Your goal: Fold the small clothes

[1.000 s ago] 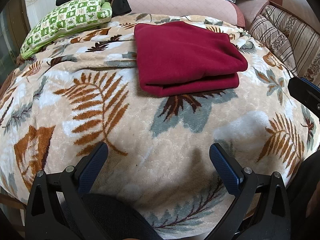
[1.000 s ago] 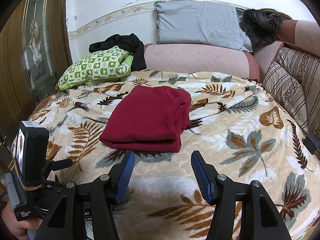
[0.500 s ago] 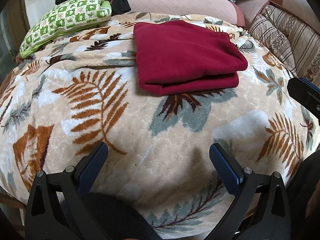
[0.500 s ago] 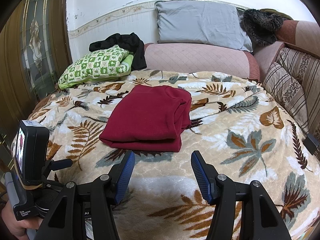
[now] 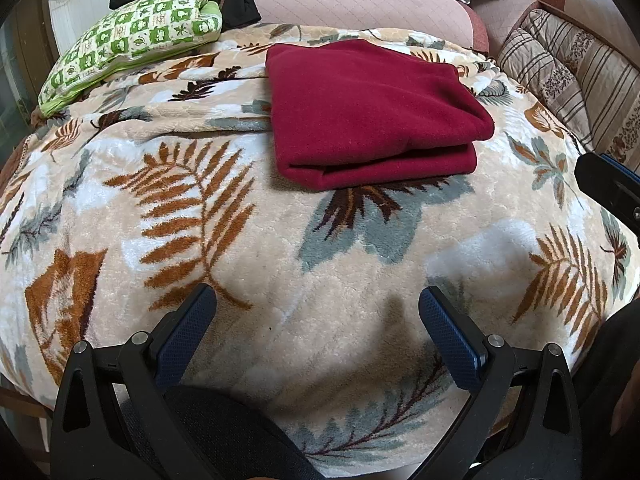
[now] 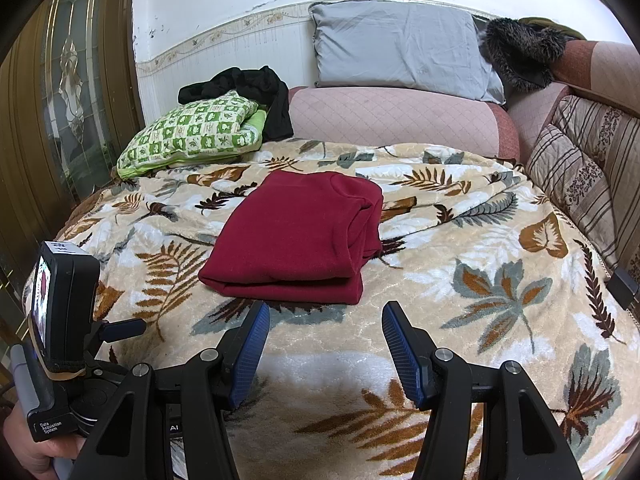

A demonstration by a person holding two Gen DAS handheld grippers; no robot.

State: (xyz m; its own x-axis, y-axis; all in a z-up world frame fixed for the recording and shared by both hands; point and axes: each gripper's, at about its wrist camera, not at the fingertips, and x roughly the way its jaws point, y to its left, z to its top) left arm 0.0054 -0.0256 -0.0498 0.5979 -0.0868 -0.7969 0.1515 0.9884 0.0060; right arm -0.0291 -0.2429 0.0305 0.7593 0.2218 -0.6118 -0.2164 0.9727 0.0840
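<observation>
Apparently nothing is shifting: the left gripper (image 5: 318, 318) and right gripper (image 6: 325, 338) are still hovering spread and empty over the blanket (image 5: 352, 280). The red garment (image 6: 296, 236) is lying folded mid-bed, just beyond them, suggesting folding is finishing.

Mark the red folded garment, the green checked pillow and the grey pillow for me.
red folded garment (image 6: 296, 232): right wrist view, middle of its flat top layer.
green checked pillow (image 6: 192, 134): right wrist view, centre of the patterned face.
grey pillow (image 6: 400, 48): right wrist view, middle of its front, propped against the wall.
</observation>
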